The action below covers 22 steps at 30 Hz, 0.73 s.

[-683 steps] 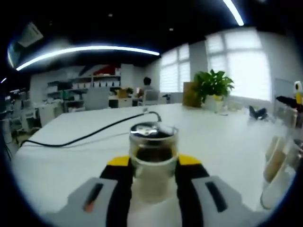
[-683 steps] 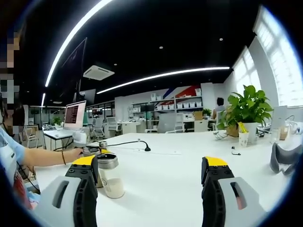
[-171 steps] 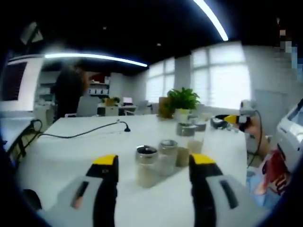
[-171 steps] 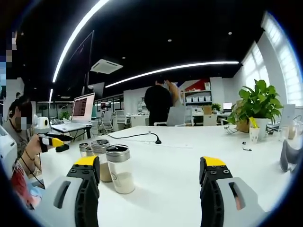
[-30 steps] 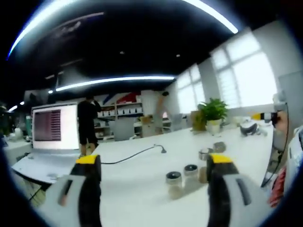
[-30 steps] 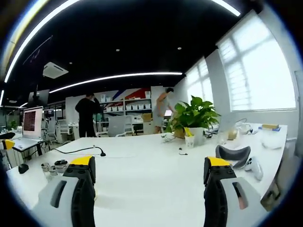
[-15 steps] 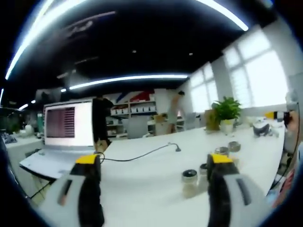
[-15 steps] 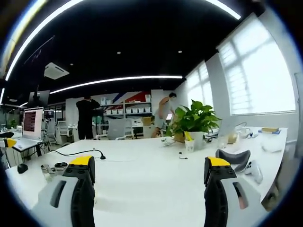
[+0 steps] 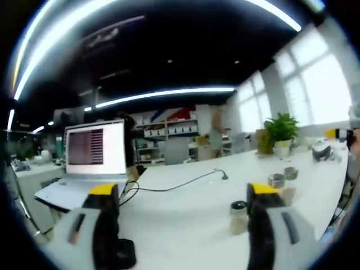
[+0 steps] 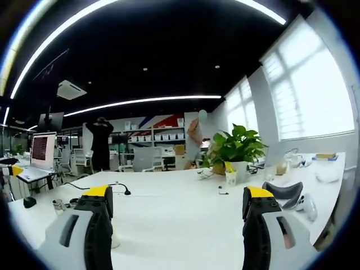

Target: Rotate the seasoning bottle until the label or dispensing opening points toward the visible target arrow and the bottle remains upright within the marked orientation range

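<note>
Item: left gripper (image 9: pixel 183 194), jaws spread wide, holding nothing; raised above the white table (image 9: pixel 185 211) and looking along it.

Item: right gripper (image 10: pixel 177 194), jaws likewise wide apart and empty.

Item: seasoning bottle (image 9: pixel 238 216), upright on the table at about 4 o'clock in the left gripper view, just beside the inner edge of the right-hand jaw; companion jars (image 9: pixel 280 181) stand beyond it at 3 o'clock. In the right gripper view, small jars (image 10: pixel 58 206) sit at 9 o'clock, well apart from the jaws.

Step in hand: judged as between grasps, with neither claw at the bottle. The next move calls for lowering and centring a gripper on the bottle.

Markings: no target arrow discernible. The laptop (image 9: pixel 93 154) screen shows text lines, too blurred to read. Bottle label, if any, illegible.
</note>
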Available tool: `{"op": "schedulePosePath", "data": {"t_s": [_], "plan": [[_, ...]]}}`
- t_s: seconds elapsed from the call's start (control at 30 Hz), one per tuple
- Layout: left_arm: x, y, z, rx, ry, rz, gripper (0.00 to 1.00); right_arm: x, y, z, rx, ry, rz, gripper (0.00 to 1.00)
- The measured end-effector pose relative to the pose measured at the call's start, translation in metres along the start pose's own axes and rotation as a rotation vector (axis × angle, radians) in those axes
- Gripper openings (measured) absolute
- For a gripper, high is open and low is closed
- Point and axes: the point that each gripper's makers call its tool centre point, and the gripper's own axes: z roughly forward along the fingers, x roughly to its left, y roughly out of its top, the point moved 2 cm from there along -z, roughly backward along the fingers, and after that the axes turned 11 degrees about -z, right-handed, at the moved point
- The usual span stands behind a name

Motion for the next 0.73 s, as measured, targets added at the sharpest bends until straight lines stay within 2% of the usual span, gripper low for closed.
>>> {"op": "schedulePosePath", "data": {"t_s": [0.4,0.47,0.57,0.73], "plan": [[-0.002,-0.003,-0.005,0.005,0.005,-0.002,1.0,0.0,-0.011,-0.001,0.04,0.012,0.005,0.99],[-0.003,-0.002,-0.007,0.003,0.001,-0.001,1.0,-0.003,-0.009,-0.004,0.025,0.0,0.012,0.99],[-0.004,0.003,-0.009,-0.031,-0.011,-0.036,1.0,-0.006,-0.003,-0.007,-0.011,-0.014,0.021,0.99],[-0.003,0.005,-0.009,-0.042,-0.012,-0.044,1.0,-0.004,-0.005,-0.003,0.007,-0.004,0.006,0.99]]}}
